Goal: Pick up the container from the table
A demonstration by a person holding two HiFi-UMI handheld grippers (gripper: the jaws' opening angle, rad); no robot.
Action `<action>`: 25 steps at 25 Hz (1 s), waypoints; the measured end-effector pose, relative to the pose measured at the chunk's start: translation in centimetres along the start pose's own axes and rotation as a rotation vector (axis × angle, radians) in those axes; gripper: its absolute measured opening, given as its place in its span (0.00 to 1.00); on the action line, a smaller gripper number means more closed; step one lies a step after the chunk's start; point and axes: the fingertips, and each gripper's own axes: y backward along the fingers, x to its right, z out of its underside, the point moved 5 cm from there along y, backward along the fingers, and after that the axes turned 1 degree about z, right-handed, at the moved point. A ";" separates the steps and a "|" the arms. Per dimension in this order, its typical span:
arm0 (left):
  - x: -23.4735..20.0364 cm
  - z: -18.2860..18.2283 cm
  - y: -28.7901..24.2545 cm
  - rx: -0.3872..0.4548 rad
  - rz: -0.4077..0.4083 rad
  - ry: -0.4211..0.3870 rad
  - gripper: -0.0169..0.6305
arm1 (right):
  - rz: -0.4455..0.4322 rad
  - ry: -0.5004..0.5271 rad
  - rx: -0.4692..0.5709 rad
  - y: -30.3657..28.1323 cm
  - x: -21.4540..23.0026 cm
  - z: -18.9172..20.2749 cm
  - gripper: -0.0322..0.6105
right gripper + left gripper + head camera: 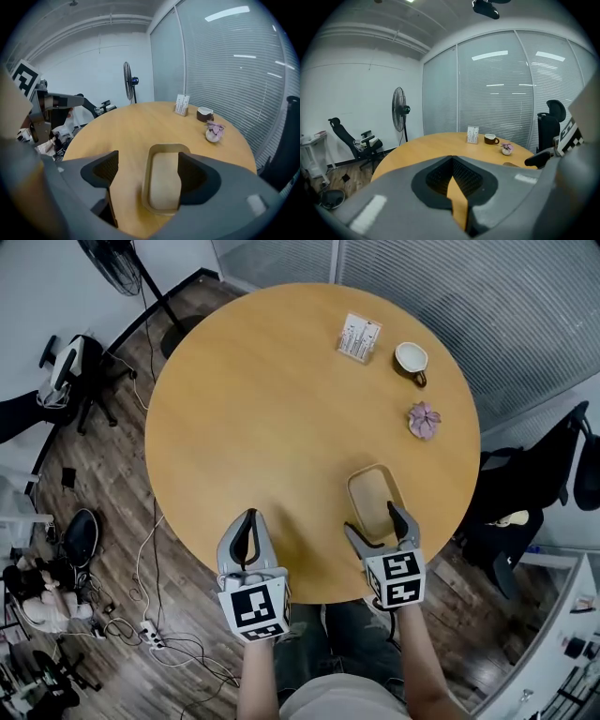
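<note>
The container is a shallow tan tray with rounded corners, lying on the near right part of the round wooden table. My right gripper hangs open just over its near end. In the right gripper view the container lies below the right gripper: the right jaw is above the tray's inside, the left jaw outside its left wall, and the pads touch nothing. My left gripper is shut and empty over the table's near edge, left of the tray. In its own view the left gripper points across the table.
At the far right of the table stand a small card holder, a dark cup and a pink flower ornament. A black office chair sits beside the table's right edge. A floor fan, another chair and cables are on the left.
</note>
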 end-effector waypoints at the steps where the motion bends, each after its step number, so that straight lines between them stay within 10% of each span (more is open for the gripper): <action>1: 0.0 0.5 -0.1 -0.010 0.000 0.001 0.03 | -0.005 0.003 -0.023 -0.4 -0.1 0.5 0.71; 25: -0.9 5.2 -0.1 -0.123 -0.051 0.046 0.03 | 0.031 0.067 -0.285 -4.6 -0.7 4.6 0.35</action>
